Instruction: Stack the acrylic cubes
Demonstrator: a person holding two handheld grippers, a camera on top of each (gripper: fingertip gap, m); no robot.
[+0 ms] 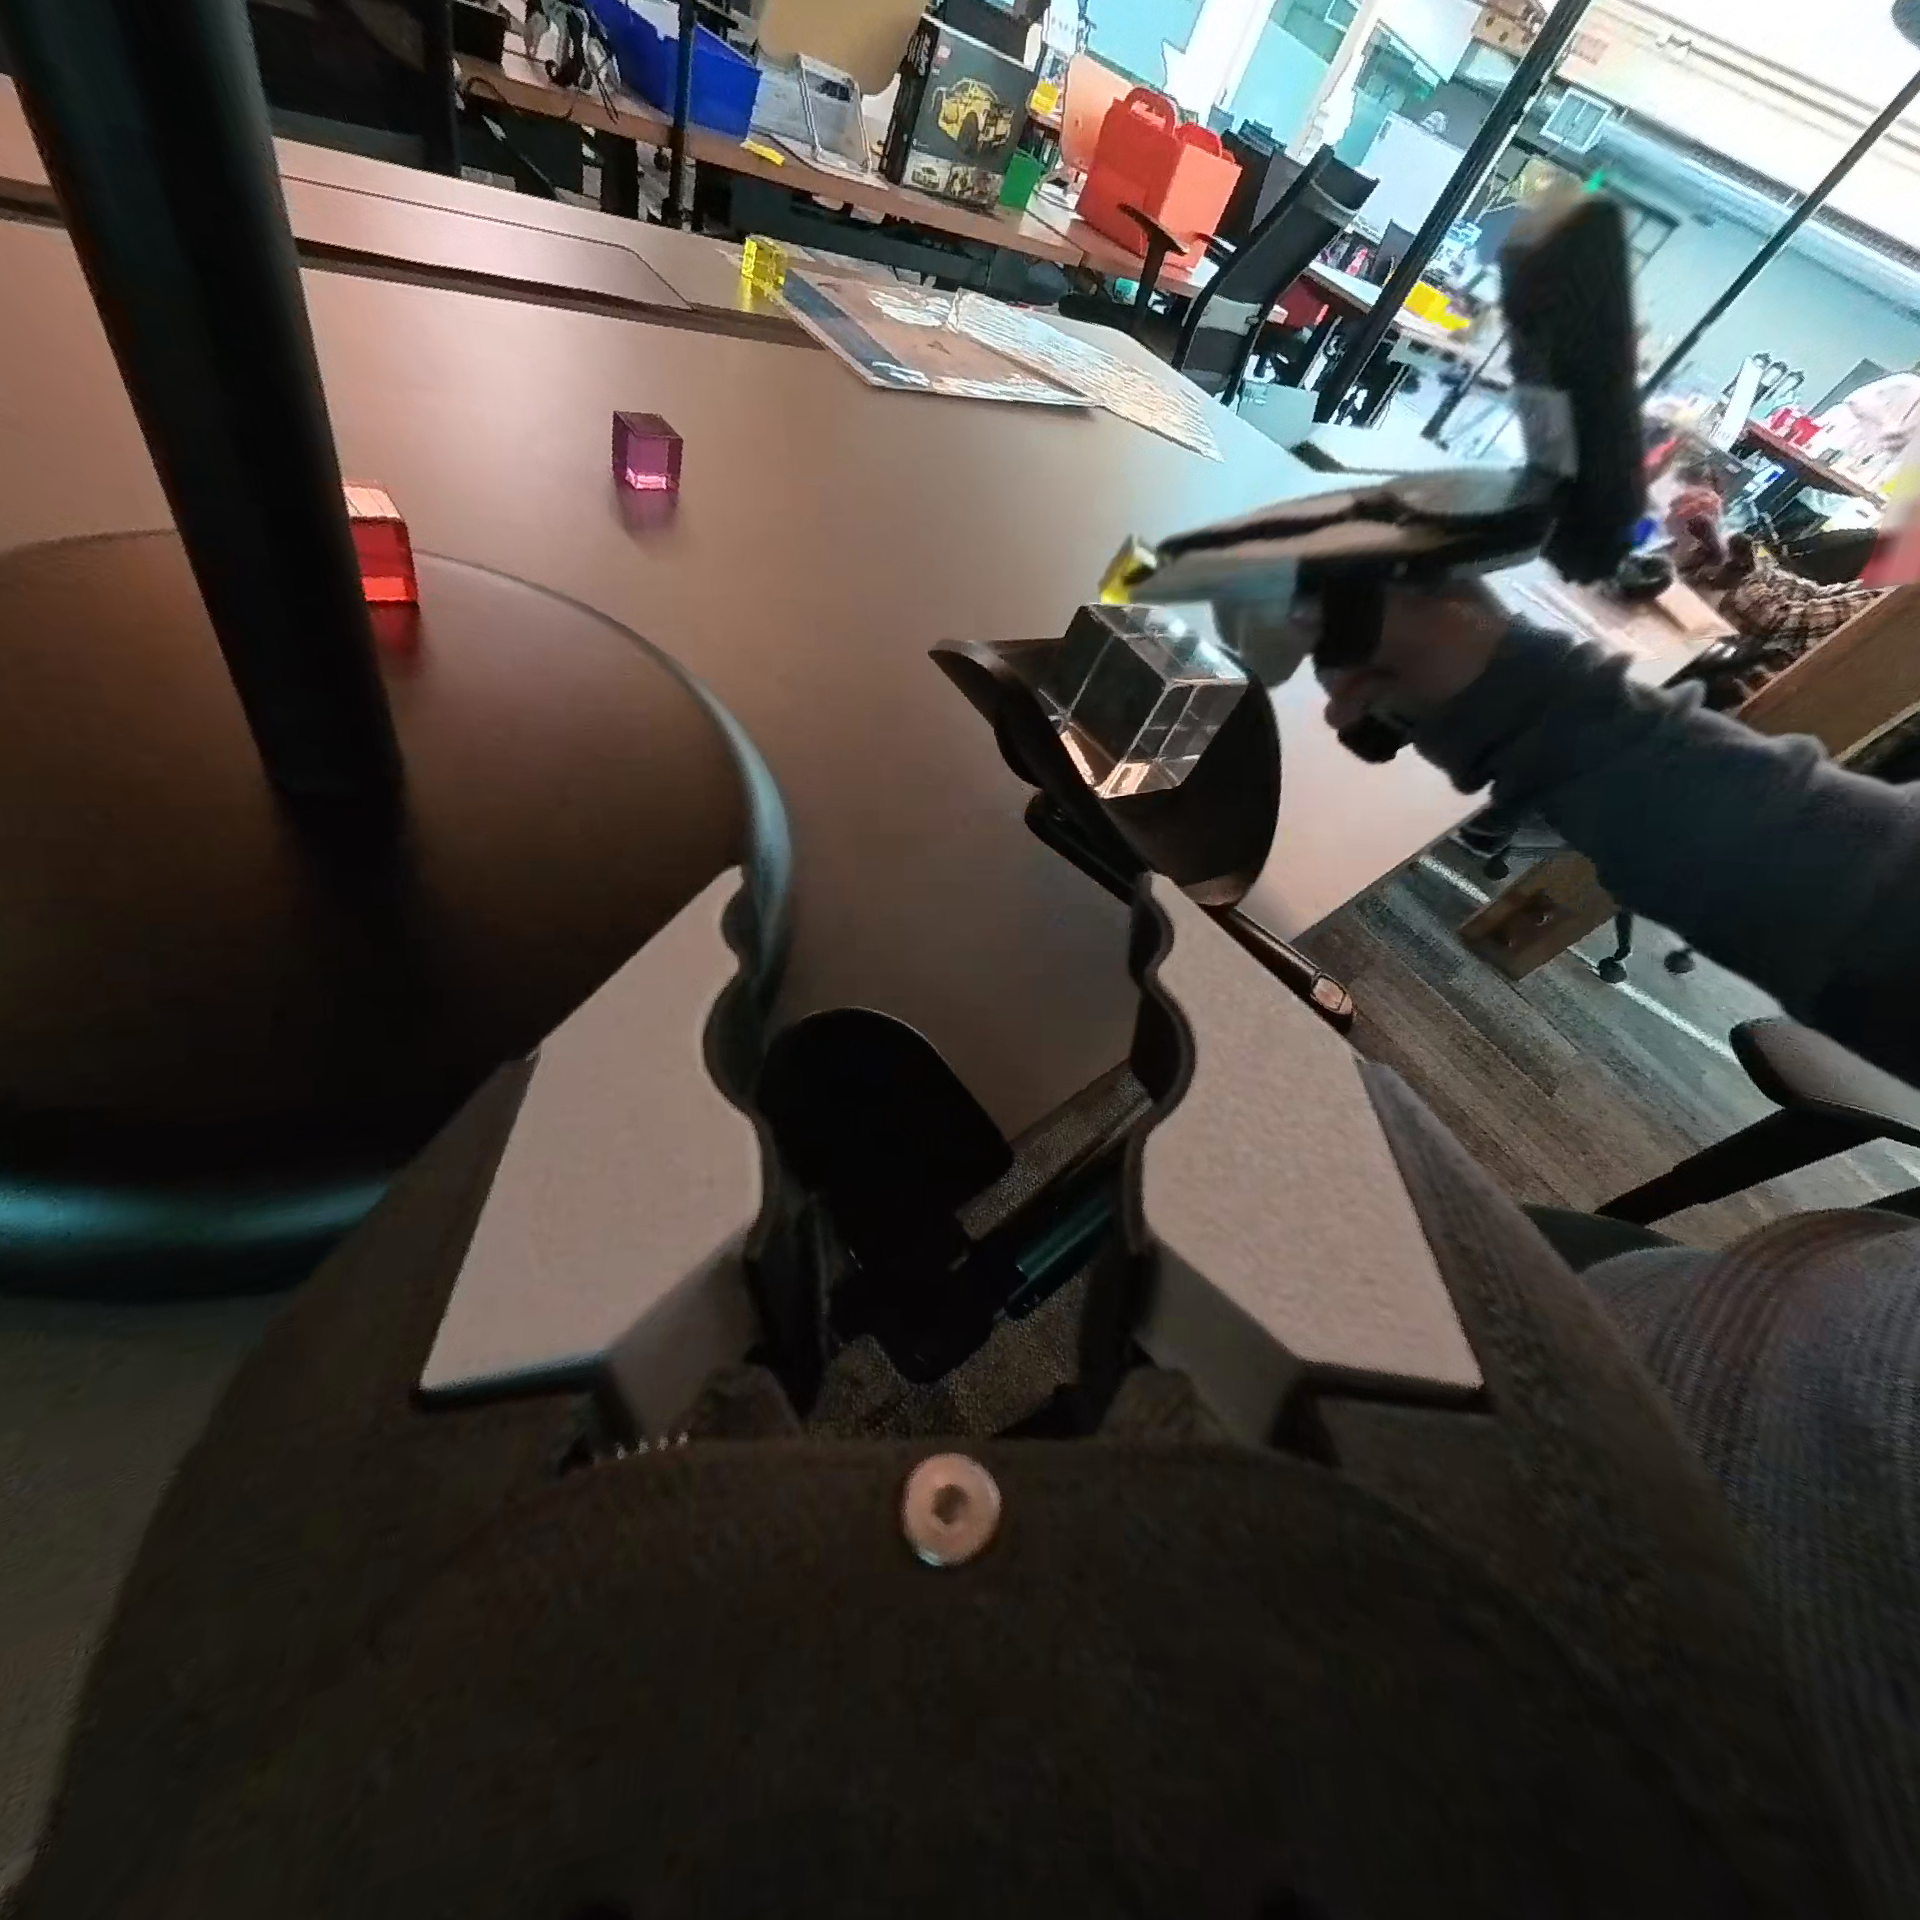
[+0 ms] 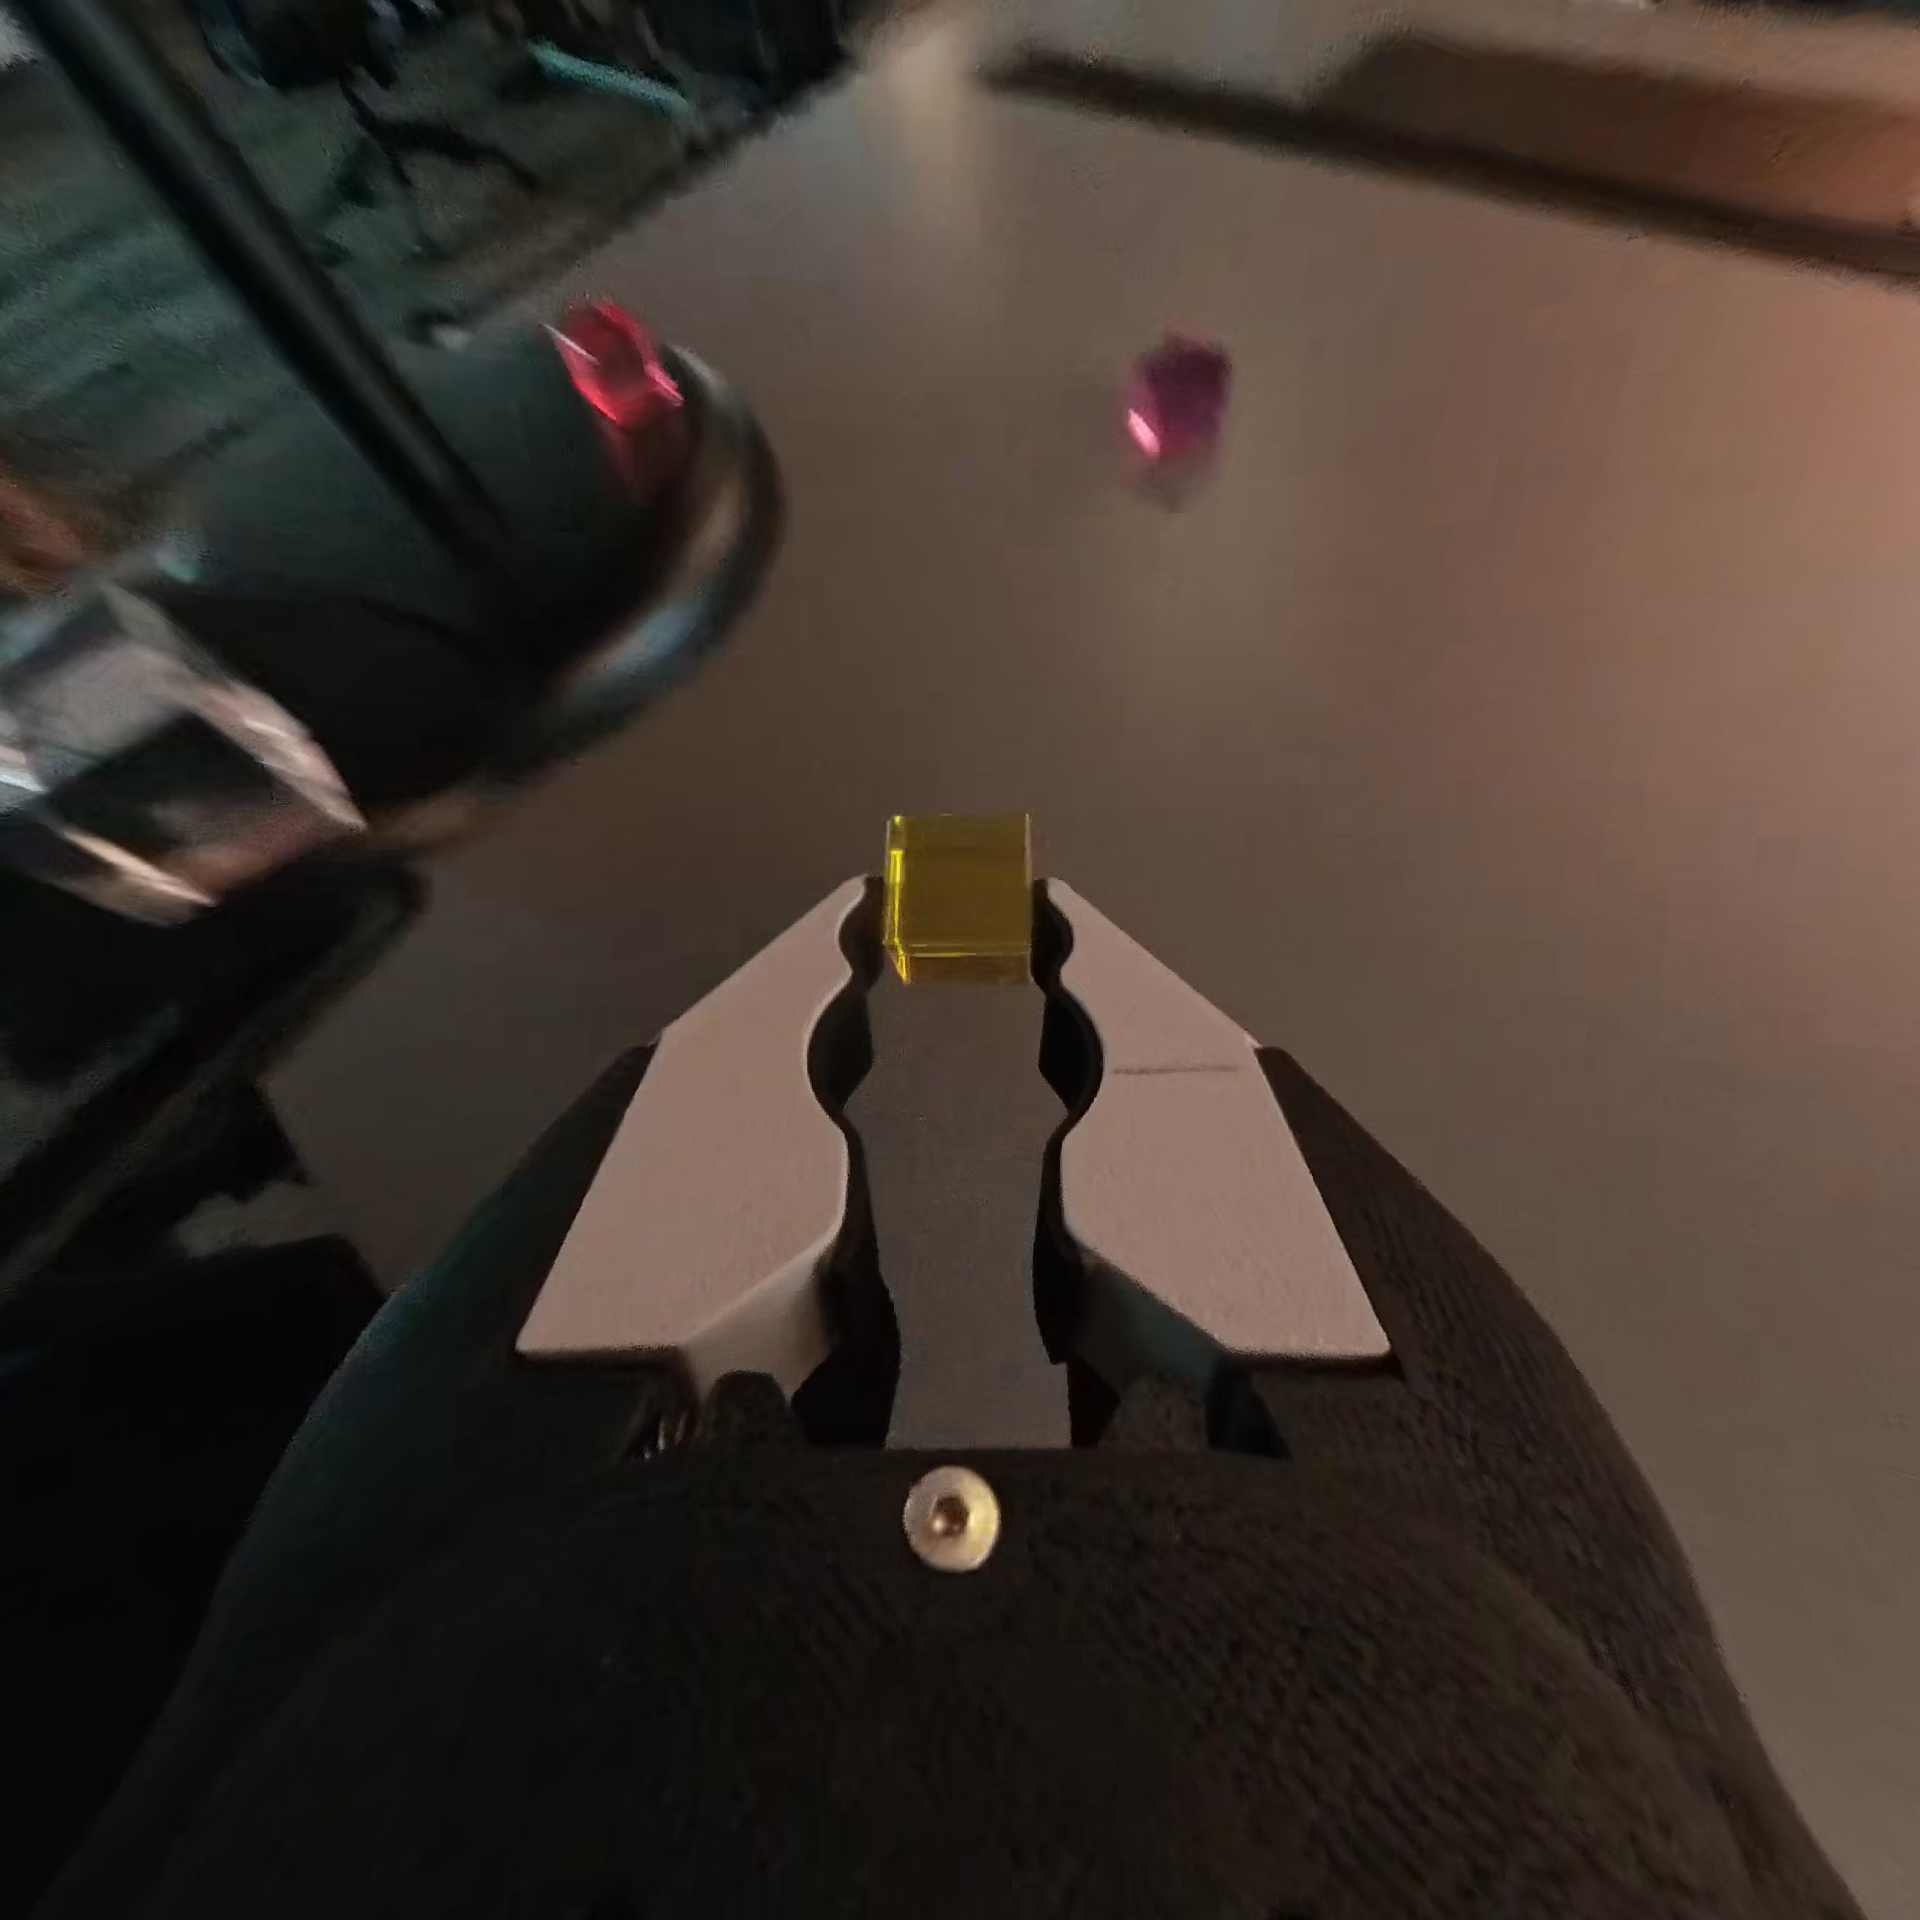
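Observation:
My right gripper (image 2: 956,914) is shut on a small clear yellow cube (image 2: 956,909), with both pads pressed against its sides, above the brown table (image 2: 1351,727). In the left wrist view this gripper (image 1: 1143,566) hovers with the yellow cube (image 1: 1127,561) just above a clear cube (image 1: 1143,707), which lies in a black curved dish (image 1: 1216,821). My left gripper (image 1: 945,914) is open wide with only the table showing between its fingertips. Its right finger is next to the dish's thin handle (image 1: 1288,966). Its left finger is beside a black round base (image 1: 312,779).
A black pole (image 1: 208,364) rises from the base. A red cube (image 1: 379,545) sits at the base's far edge and a purple cube (image 1: 646,449) on the table beyond. Another yellow cube (image 1: 767,265) and papers (image 1: 987,343) lie farther back. The table edge and a chair are to the right.

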